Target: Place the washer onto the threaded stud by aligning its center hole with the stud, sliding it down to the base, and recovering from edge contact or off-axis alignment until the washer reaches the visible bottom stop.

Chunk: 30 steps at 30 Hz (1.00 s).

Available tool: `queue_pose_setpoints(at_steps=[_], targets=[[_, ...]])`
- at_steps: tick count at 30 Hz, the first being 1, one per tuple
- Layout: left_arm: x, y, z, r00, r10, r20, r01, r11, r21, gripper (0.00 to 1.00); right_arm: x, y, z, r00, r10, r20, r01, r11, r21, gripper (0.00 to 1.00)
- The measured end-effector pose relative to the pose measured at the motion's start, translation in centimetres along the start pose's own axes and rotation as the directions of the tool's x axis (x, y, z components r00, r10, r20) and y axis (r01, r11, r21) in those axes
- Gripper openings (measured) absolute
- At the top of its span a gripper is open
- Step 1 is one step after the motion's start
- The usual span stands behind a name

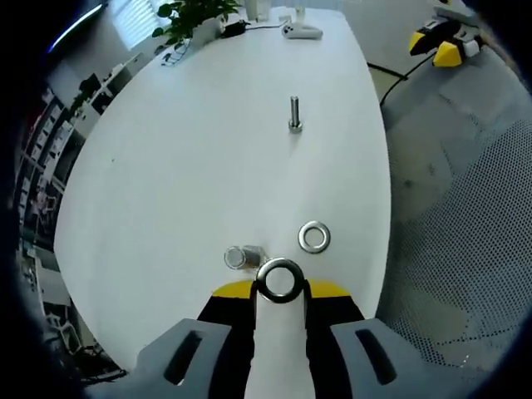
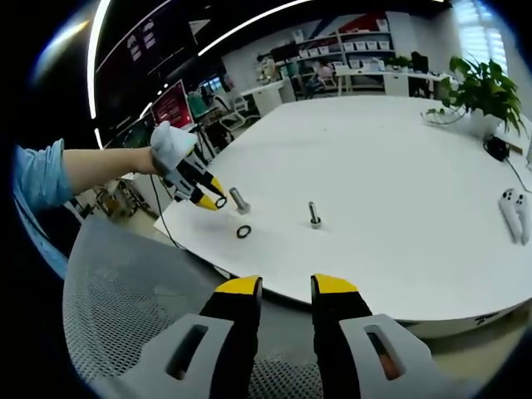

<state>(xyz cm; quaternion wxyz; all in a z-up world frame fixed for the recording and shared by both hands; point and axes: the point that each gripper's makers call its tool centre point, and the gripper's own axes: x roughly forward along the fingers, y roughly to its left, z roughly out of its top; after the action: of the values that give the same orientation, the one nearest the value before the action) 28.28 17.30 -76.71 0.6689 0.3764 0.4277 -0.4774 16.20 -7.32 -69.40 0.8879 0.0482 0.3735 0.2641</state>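
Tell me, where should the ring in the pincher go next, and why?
Probably straight ahead: the left gripper pinches a washer, while the upright stud stands farther along the table. Carry it above the stud's top first.

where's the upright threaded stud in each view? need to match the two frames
Left gripper view: the threaded stud stands upright on the white table, upper centre, far beyond the washer held in the left gripper.
Right gripper view: the stud stands near the table's front edge, centre, right of the loose washer.
Shared landmark: that loose washer lying flat on the table.
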Motion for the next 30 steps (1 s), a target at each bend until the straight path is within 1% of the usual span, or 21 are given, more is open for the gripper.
queue_pose_setpoints(at_steps=[6, 12, 14, 16, 18, 22, 25, 26, 30], targets=[[-0.6, 1.0, 0.8, 1.0, 0.028, 0.003, -0.028, 0.999, 0.017, 0.2, 0.0, 0.0, 0.1, 1.0, 0.0, 0.005, 0.0, 1.0, 0.002, 0.26], [-0.3, 1.7, 1.3, 0.999, 0.05, -0.006, -0.05, 0.998, 0.031, 0.2, 0.0, -0.1, 0.1, 1.0, -0.001, 0.008, 0.001, 1.0, 0.003, 0.26], [0.0, 2.4, 1.3, 0.998, 0.065, -0.014, -0.064, 0.997, 0.033, 0.2, 0.0, -0.1, 0.1, 1.0, -0.002, 0.008, 0.002, 1.0, 0.003, 0.26], [0.3, 2.5, 1.3, 0.998, 0.06, -0.019, -0.06, 0.998, 0.015, 0.2, 0.0, -0.1, 0.1, 1.0, -0.002, 0.006, 0.002, 1.0, 0.003, 0.26], [0.6, 2.8, 1.3, 0.997, 0.069, -0.022, -0.068, 0.997, 0.028, 0.2, 0.0, -0.1, 0.1, 1.0, -0.002, 0.007, 0.002, 1.0, 0.002, 0.26], [1.2, 2.8, 1.3, 0.998, 0.052, -0.038, -0.051, 0.998, 0.02, 0.2, 0.0, -0.1, 0.1, 1.0, -0.003, 0.006, 0.003, 1.0, 0.002, 0.26], [1.4, 3.1, 1.4, 0.997, 0.06, -0.048, -0.059, 0.998, 0.036, 0.2, 0.0, -0.1, 0.1, 1.0, -0.003, 0.007, 0.003, 1.0, 0.004, 0.26], [1.5, 3.0, 1.4, 0.997, 0.05, -0.051, -0.049, 0.999, 0.019, 0.2, 0.0, -0.1, 0.1, 1.0, -0.003, 0.007, 0.003, 1.0, 0.004, 0.26], [2.1, 3.0, 1.1, 0.997, 0.045, -0.068, -0.043, 0.998, 0.034, 0.2, 0.0, -0.1, 0.1, 1.0, -0.002, 0.006, 0.002, 1.0, 0.003, 0.26]])
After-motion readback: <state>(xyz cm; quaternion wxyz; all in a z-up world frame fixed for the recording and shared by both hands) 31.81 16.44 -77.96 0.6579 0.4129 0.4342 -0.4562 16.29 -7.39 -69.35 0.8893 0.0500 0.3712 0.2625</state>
